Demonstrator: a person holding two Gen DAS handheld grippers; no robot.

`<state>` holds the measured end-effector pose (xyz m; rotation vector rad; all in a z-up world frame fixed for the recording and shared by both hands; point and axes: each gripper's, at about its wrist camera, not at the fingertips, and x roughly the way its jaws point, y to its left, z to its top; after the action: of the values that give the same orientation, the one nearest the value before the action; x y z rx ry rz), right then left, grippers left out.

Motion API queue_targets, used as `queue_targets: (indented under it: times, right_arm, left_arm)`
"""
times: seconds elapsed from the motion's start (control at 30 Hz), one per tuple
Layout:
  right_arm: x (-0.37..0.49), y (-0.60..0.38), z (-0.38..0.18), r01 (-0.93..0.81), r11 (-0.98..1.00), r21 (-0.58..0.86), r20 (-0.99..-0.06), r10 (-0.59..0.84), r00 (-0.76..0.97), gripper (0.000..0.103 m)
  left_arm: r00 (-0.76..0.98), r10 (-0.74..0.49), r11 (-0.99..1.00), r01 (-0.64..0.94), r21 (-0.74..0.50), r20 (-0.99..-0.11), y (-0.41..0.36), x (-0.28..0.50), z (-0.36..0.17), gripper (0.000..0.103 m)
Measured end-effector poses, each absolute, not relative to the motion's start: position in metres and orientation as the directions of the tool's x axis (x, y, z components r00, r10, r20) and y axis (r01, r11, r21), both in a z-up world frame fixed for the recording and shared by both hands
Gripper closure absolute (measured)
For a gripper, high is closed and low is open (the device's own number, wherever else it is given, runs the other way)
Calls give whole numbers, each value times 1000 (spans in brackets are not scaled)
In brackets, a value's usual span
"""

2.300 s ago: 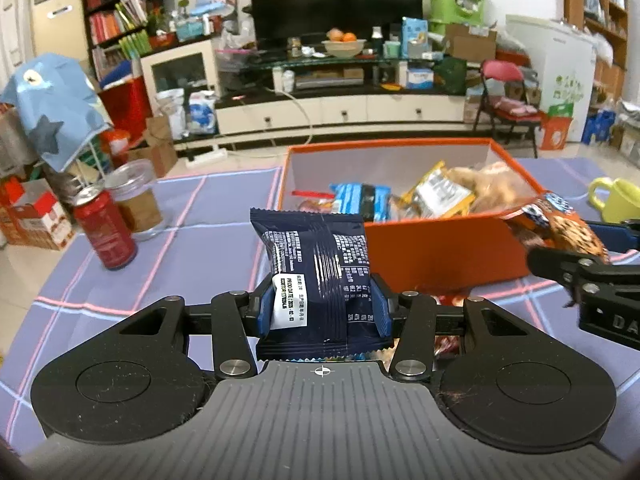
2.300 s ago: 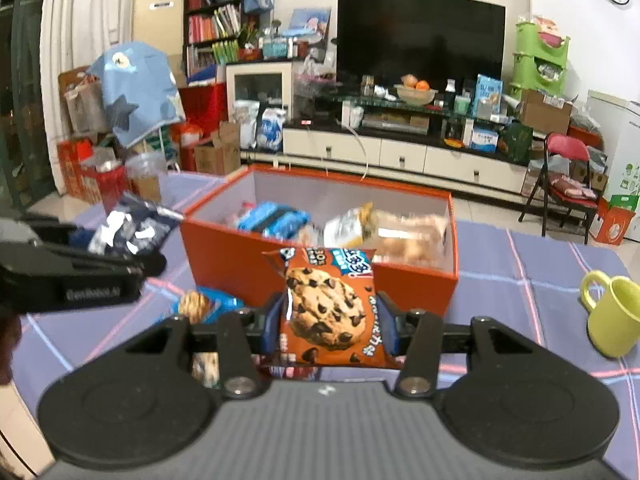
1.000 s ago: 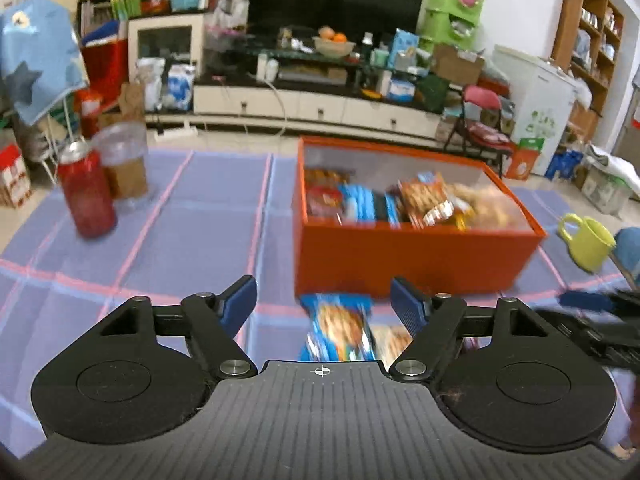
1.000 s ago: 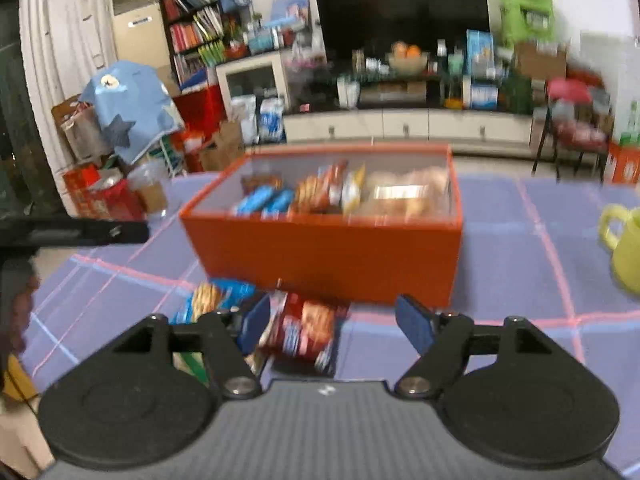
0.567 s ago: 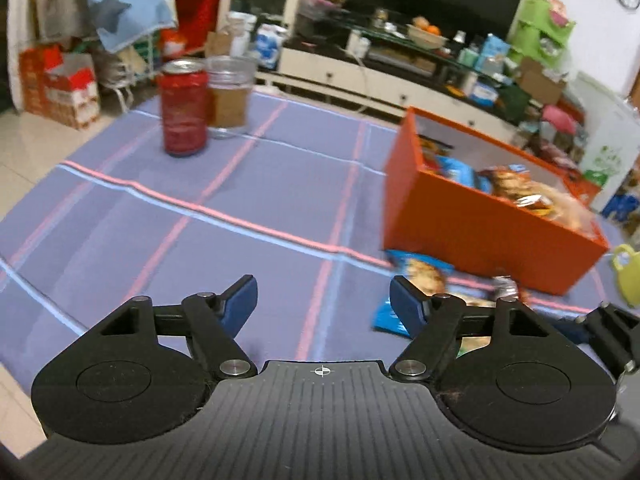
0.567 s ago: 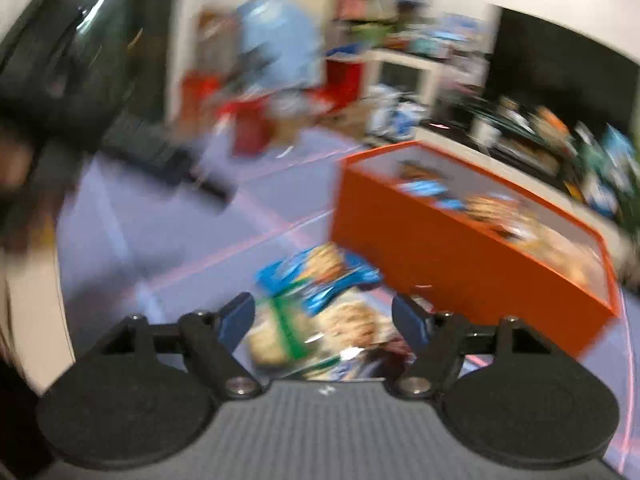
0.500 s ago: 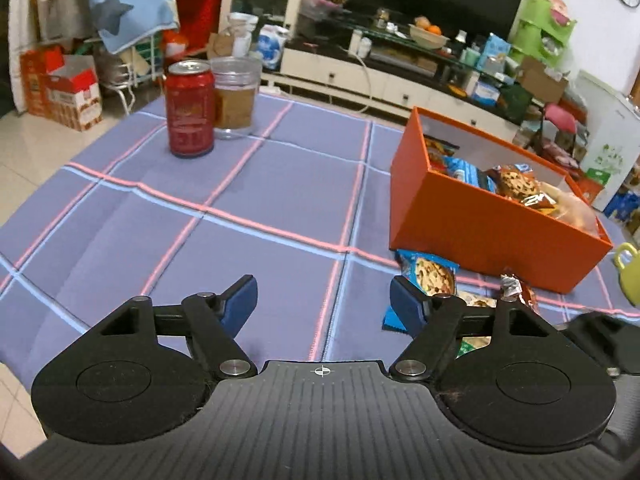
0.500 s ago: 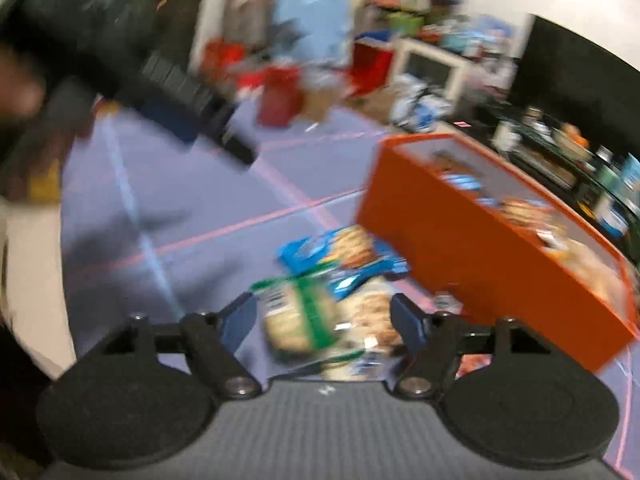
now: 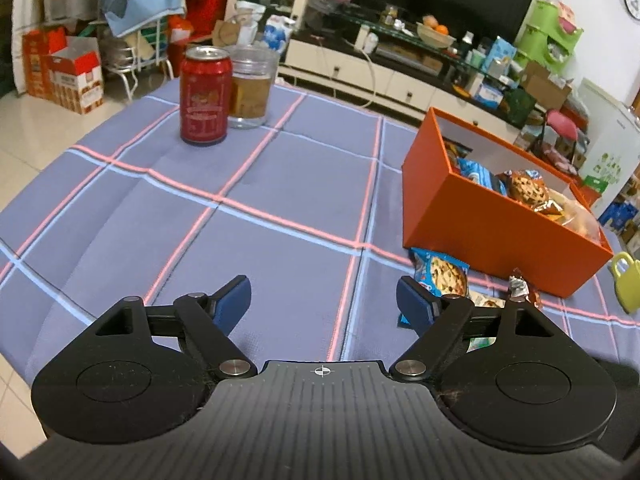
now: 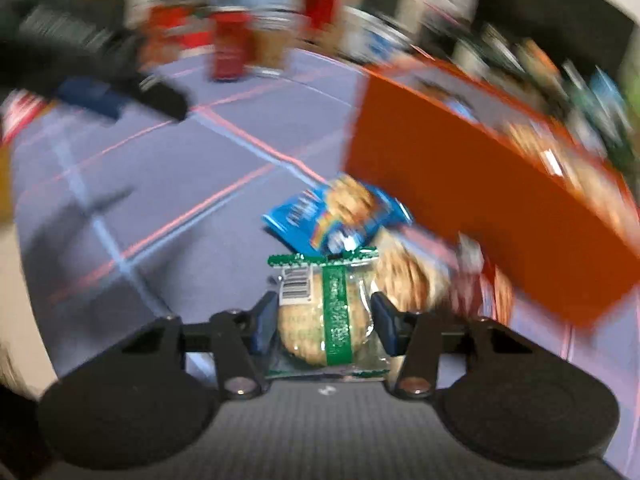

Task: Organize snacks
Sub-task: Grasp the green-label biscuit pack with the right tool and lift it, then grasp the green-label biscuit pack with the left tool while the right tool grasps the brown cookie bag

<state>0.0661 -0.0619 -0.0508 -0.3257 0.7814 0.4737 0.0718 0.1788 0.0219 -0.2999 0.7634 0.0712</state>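
My right gripper [image 10: 323, 320] has its jaws closing, and the pads touch both sides of a clear cookie packet with a green stripe [image 10: 334, 280]. That packet looks sharp while the table behind it is blurred. Past it lie a blue cookie packet [image 10: 336, 216] and another round cookie pack [image 10: 408, 272], in front of the orange box [image 10: 460, 184]. My left gripper [image 9: 322, 292] hovers over bare cloth with its jaws opening and nothing between them. The blue cookie packet [image 9: 440, 276] lies just beyond its right finger. The orange box [image 9: 492, 236] holds several snacks.
A red can [image 9: 205, 96] and a glass jar [image 9: 252, 88] stand at the far left of the checked blue tablecloth [image 9: 280, 184]. A yellow-green mug [image 9: 628, 280] sits right of the box. A foil-ended wrapper [image 9: 518, 286] lies by the box wall. Furniture and clutter fill the room behind.
Both grippers no longer hold the packets they carried at the box. They swung down to the pile in front of it. The right jaws narrowed onto the green-striped packet; the left jaws widened.
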Motion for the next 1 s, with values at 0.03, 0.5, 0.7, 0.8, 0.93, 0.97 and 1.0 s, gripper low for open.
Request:
queue_targets:
  times: [0.03, 0.5, 0.7, 0.8, 0.93, 0.97, 1.0]
  right_arm:
    - [63, -62, -50, -482, 875, -44, -746, 293, 599, 49]
    - [82, -155, -26, -72, 984, 161, -598, 156, 786, 23]
    - [122, -163, -46, -59, 966, 253, -633, 211, 745, 26]
    - [137, -156, -56, -46, 981, 188, -692, 165, 702, 47]
    - [133, -169, -58, -61, 987, 148, -712, 149, 686, 54]
    - [130, -175, -58, -66, 987, 149, -715, 154, 682, 54]
    - [127, -179, -57, -72, 988, 134, -719, 147, 680, 54]
  left_arm:
    - [721, -46, 956, -169, -241, -691, 177, 72, 22, 41]
    - [713, -61, 960, -150, -236, -699, 167, 72, 18, 40]
    - [703, -61, 966, -137, -219, -709, 163, 74, 14, 40]
    - [695, -57, 969, -133, -206, -717, 163, 76, 10, 40]
    - [687, -56, 970, -134, -202, -725, 163, 76, 8, 40]
    - [687, -55, 970, -136, -202, -725, 162, 75, 8, 39]
    - [686, -55, 969, -140, -205, -725, 161, 72, 8, 35]
